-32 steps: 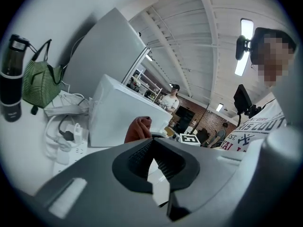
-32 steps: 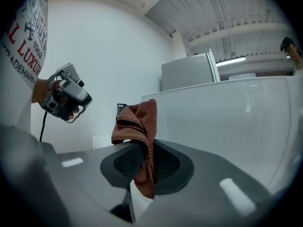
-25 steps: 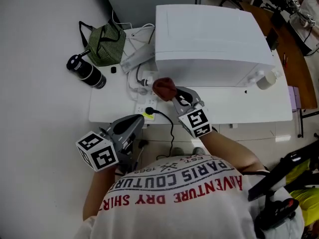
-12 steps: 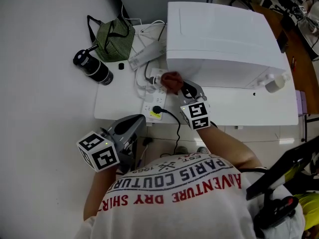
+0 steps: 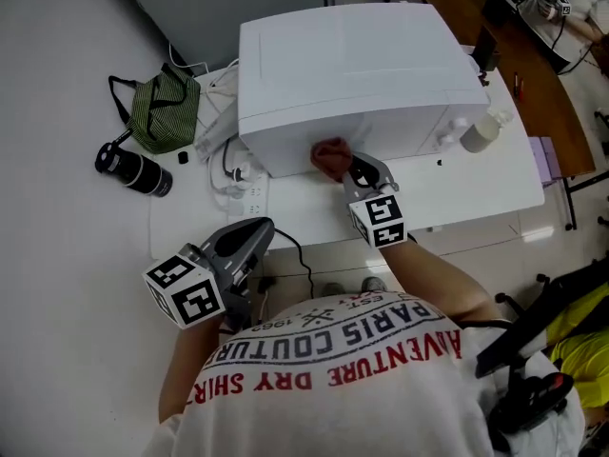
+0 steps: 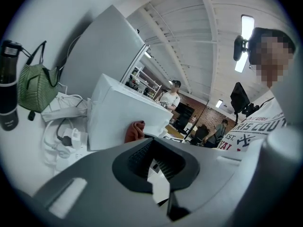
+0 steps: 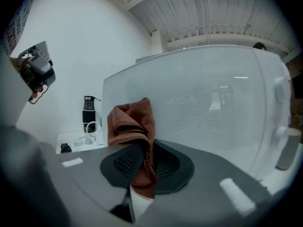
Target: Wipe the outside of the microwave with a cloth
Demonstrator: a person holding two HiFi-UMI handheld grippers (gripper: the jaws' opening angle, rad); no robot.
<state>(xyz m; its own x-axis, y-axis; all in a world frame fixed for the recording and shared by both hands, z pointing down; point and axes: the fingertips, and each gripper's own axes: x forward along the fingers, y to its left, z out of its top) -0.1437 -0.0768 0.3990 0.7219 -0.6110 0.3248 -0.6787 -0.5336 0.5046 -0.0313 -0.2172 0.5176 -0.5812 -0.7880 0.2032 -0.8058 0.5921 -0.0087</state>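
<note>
The white microwave [image 5: 352, 74] stands on a white table [image 5: 476, 193]. A reddish-brown cloth [image 5: 330, 156] is pressed against the lower part of its front face, left of the middle. My right gripper [image 5: 354, 170] is shut on that cloth. In the right gripper view the cloth [image 7: 132, 122] bunches up out of the right gripper [image 7: 144, 167] in front of the microwave door [image 7: 203, 108]. My left gripper [image 5: 253, 230] hangs off the table's near edge, close to my body, shut and holding nothing. The left gripper view looks over the left gripper [image 6: 154, 167] at the microwave [image 6: 118, 112] and the cloth [image 6: 135, 131].
Left of the microwave lie a green striped bag [image 5: 164, 112], a black bottle [image 5: 133, 171] and a power strip with tangled white cables [image 5: 249, 193]. A pale bottle [image 5: 479, 133] stands by the microwave's right front corner. A brown desk [image 5: 533, 74] is behind at the right.
The right gripper has carried the cloth from the microwave's left front corner, near the power strip, rightward along the front face. The left gripper has stayed in place.
</note>
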